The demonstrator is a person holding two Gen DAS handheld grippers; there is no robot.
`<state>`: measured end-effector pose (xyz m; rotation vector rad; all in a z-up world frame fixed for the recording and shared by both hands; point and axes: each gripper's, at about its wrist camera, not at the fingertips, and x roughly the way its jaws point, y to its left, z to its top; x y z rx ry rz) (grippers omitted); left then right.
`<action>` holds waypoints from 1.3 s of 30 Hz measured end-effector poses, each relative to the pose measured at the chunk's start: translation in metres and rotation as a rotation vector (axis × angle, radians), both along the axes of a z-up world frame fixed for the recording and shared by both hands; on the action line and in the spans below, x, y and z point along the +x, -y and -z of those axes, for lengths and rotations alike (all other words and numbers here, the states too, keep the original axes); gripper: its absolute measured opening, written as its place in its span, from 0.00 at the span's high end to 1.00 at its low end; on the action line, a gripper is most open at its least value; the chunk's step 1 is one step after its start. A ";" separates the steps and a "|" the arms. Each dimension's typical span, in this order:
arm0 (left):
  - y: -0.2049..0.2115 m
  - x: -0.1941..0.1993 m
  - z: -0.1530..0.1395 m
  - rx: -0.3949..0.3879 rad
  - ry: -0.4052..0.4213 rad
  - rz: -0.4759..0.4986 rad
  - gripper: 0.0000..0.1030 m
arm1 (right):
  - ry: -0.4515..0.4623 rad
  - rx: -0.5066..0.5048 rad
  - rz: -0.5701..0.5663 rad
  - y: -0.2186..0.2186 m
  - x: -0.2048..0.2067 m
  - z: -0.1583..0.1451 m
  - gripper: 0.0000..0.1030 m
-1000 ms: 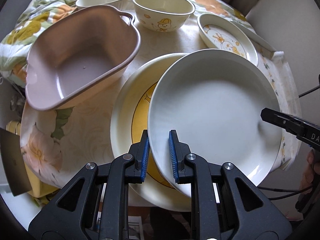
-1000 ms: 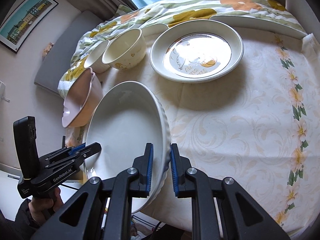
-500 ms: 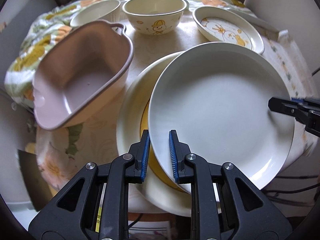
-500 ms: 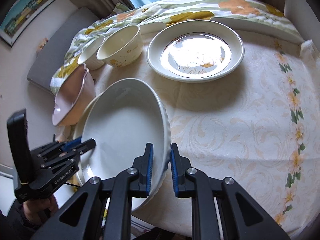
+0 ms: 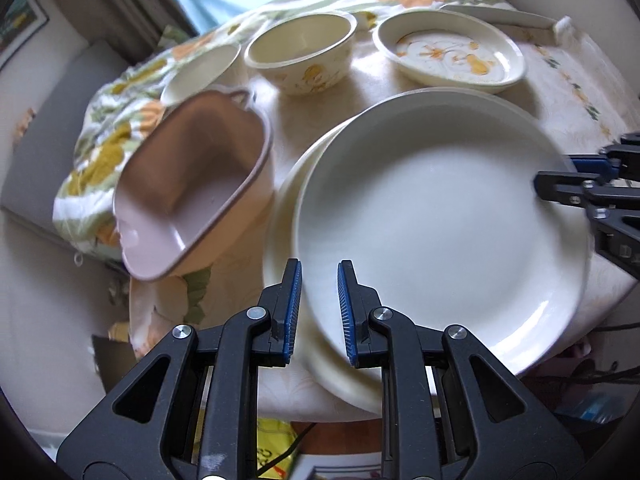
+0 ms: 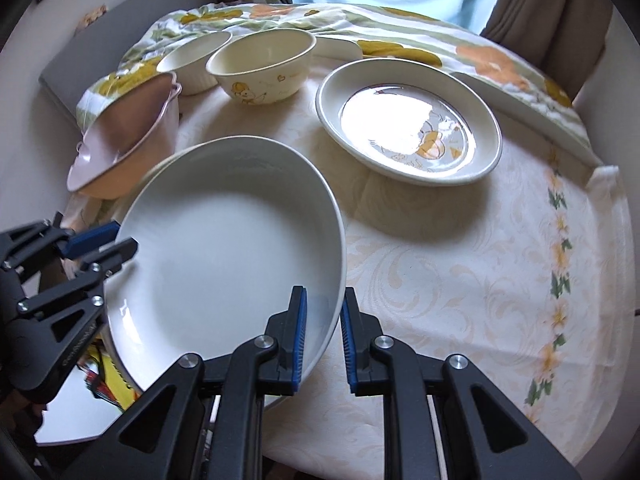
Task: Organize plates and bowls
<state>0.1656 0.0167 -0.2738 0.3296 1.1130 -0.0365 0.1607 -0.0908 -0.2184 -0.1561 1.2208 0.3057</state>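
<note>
Left tool (image 5: 318,312) clamped, tilted steeply down, right tool (image 6: 323,336) likewise clamped

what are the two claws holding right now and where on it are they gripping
Both hold the white plate by its rim: the left claw on one edge, the right claw on the opposite edge, above another plate.

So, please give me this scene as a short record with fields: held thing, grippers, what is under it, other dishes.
held: white plate
left gripper: shut on the plate's near rim
right gripper: shut on the opposite rim
under: second plate, rim showing
others: pink dish, cartoon bowl, ribbed bowl, patterned plate
surface: tablecloth
</note>
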 end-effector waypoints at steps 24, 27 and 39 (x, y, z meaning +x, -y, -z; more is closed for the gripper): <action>-0.006 0.009 -0.039 -0.132 -0.018 -0.059 0.82 | 0.062 0.184 0.103 0.038 -0.014 -0.042 0.16; 0.000 0.010 -0.053 -0.151 0.010 -0.031 0.61 | 0.096 0.209 0.131 0.053 -0.022 -0.056 0.16; 0.025 0.026 -0.098 -0.273 0.092 0.078 0.00 | 0.234 0.238 0.229 0.098 -0.030 -0.103 0.02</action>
